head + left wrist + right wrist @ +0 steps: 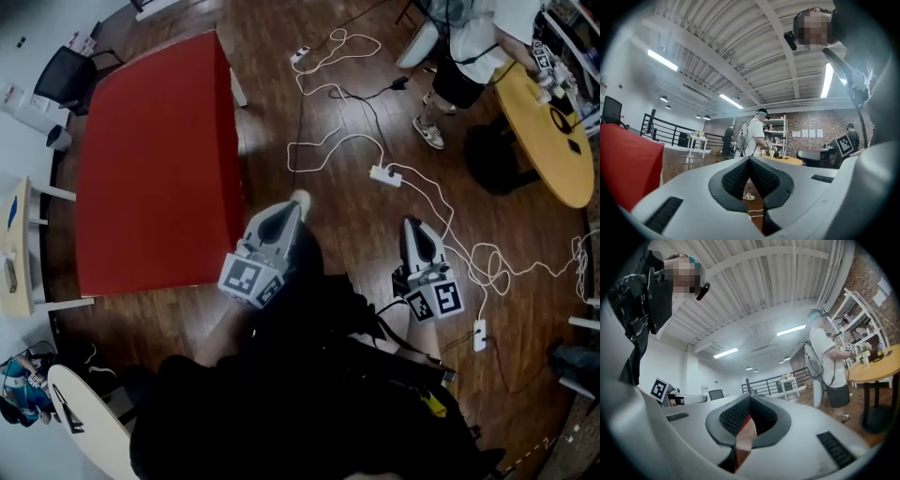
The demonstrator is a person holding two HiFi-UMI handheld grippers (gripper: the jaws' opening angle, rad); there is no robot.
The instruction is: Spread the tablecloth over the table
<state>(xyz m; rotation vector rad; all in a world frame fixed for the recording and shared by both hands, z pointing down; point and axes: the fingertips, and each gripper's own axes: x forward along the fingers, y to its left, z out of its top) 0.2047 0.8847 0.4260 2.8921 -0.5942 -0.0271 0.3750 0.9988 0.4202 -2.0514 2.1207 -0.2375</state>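
**A:** What are the claws doing?

**B:** The left claw is pressed together with nothing between its pads. The right claw is the same, shut and empty. Both hang over the wood floor, low in the middle of the frame.

**A:** And the tablecloth?

**B:** The red tablecloth lies flat over the counter in the upper left. It covers the whole top and drapes over the right and near sides. Only white legs show from under it. I judge the spreading done, with at most a little squaring-up left.

**A:** Any room to move round it?

**B:** The cloth's right edge runs just beside the left claw. To the right the floor is crossed by white cables and a power strip, which could trip someone. Further right a person stands at a round yellow counter. A black chair sits close by the far left corner.
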